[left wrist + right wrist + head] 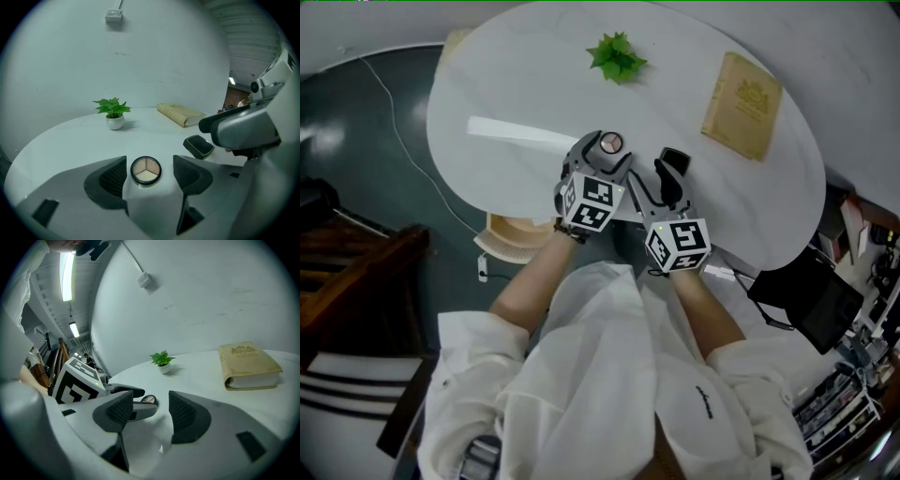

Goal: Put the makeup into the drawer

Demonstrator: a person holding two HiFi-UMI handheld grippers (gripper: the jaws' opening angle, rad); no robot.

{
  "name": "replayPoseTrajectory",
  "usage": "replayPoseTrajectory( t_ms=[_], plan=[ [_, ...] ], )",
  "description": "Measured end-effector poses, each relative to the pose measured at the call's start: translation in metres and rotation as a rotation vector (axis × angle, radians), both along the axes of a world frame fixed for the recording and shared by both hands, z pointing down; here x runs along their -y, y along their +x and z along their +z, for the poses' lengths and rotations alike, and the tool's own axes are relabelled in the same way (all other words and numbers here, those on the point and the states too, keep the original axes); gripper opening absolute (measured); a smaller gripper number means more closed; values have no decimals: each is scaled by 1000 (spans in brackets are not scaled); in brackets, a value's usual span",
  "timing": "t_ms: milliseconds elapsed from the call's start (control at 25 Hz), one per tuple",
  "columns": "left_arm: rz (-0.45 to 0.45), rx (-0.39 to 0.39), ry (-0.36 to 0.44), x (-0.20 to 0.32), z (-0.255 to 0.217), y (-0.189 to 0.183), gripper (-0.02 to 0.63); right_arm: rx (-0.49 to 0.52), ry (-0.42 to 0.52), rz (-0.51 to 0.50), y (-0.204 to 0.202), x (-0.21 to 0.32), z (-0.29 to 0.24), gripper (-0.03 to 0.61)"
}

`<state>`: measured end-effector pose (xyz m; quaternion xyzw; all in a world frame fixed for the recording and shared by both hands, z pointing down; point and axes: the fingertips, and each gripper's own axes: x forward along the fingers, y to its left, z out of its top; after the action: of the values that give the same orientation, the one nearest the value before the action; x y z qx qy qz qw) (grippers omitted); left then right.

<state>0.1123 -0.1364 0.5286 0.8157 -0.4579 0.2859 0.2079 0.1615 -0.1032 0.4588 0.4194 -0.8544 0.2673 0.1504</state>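
Pickup looks like the step in hand: the round compact [146, 169] lies open-faced on the white table [506, 94] between the jaws of the left gripper [602, 155], which stand apart with clear gaps on both sides. Next, I judge, those jaws must close squarely across its rim before any lift; no drawer shows plainly in any view. A black case [198, 146] lies at two o'clock from the compact, near the right gripper [151, 406], whose jaws also stand apart with nothing between them. Both forearms reach forward side by side over the table's six o'clock edge, grippers tilted down at the tabletop.
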Motion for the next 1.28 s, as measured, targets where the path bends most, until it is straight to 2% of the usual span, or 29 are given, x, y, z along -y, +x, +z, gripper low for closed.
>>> replayPoseTrajectory(
  t_ms=[240,560,840,1120,1280],
  plan=[
    [-11,44,-14,8,12,1,322,-3,-4,-4,0,2,2,253],
    [-10,66,-22,10,21,3,312,-9,-11,0,3,2,7,250],
    [11,73,-12,7,19,6,254,-11,-16,5,3,4,8,249],
    [4,66,-5,5,17,5,245,-21,-20,-10,1,1,9,250],
    [-16,59,30,3,10,-2,244,-22,-24,-32,-4,-2,10,250]
  ],
)
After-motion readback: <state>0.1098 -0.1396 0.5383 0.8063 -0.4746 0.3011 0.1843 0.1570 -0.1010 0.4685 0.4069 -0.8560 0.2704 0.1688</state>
